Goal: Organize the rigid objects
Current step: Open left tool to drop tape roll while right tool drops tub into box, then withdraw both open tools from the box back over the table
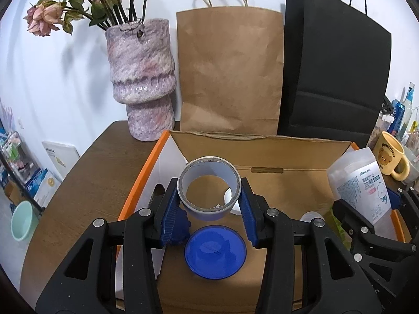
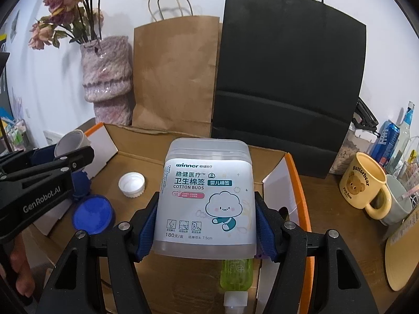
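Note:
My left gripper (image 1: 209, 192) is shut on a grey tape roll (image 1: 209, 209), which hangs over the left part of an open cardboard box (image 1: 262, 151) with orange edges. My right gripper (image 2: 207, 201) is shut on a translucent cotton buds box (image 2: 207, 198), upright above the same cardboard box (image 2: 296, 183). On the box floor lie a blue round lid (image 1: 215, 252), a white cap (image 2: 131, 184), a blue toothed piece (image 1: 180, 225) and a green bottle (image 2: 237, 272), partly hidden under the cotton buds box. The right wrist view shows the left gripper (image 2: 65, 154) at the left.
Behind the box stand a pink vase (image 1: 141, 83) with dried roses, a brown paper bag (image 1: 230, 73) and a black paper bag (image 1: 335, 78). A yellow bear mug (image 2: 364, 185), a grey cup and cans crowd the right. The box rests on a brown table (image 1: 86, 178).

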`<move>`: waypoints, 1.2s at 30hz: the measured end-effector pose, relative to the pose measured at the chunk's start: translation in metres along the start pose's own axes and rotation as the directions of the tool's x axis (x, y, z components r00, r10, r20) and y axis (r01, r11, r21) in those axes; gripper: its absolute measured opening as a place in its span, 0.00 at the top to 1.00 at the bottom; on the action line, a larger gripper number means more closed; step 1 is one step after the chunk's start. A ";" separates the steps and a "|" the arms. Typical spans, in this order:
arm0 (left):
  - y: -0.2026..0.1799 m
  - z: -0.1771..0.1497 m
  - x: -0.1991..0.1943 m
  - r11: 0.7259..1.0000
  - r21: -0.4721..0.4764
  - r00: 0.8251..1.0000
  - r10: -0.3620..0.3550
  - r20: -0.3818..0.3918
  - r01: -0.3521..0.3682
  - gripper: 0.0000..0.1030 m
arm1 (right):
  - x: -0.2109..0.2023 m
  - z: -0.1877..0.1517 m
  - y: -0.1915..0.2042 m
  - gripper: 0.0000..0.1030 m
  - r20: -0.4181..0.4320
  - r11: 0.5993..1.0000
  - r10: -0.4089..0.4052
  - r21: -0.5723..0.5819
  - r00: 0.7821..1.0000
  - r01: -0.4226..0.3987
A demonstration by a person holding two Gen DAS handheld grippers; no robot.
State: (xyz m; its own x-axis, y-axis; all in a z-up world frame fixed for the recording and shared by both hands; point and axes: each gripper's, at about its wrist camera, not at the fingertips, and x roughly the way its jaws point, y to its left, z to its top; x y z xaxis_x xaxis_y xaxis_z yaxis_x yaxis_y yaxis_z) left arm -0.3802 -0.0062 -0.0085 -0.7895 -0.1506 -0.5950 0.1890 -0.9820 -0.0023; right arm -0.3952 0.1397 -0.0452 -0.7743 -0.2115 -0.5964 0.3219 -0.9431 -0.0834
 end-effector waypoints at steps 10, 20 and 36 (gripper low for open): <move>0.001 -0.002 -0.001 1.000 0.004 1.000 0.002 0.013 -0.002 0.25 | 0.002 -0.001 -0.005 0.09 -0.026 1.000 -0.007 0.006 1.000 0.007; 0.008 0.000 -0.008 0.999 -0.041 0.999 0.015 0.044 -0.014 0.00 | -0.001 0.000 -0.009 0.09 -0.022 1.000 -0.001 0.027 1.000 0.001; 0.010 -0.004 -0.019 0.998 -0.058 0.998 0.005 0.063 -0.001 0.00 | -0.013 -0.003 -0.009 0.09 0.011 1.000 0.006 0.030 1.000 -0.006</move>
State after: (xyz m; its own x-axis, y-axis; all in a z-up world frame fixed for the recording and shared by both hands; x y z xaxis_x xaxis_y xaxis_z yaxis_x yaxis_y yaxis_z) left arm -0.3614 -0.0131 -0.0005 -0.8237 -0.1620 -0.5434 0.2232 -0.9736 -0.0482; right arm -0.3859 0.1519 -0.0392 -0.7785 -0.2200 -0.5878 0.3104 -0.9490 -0.0559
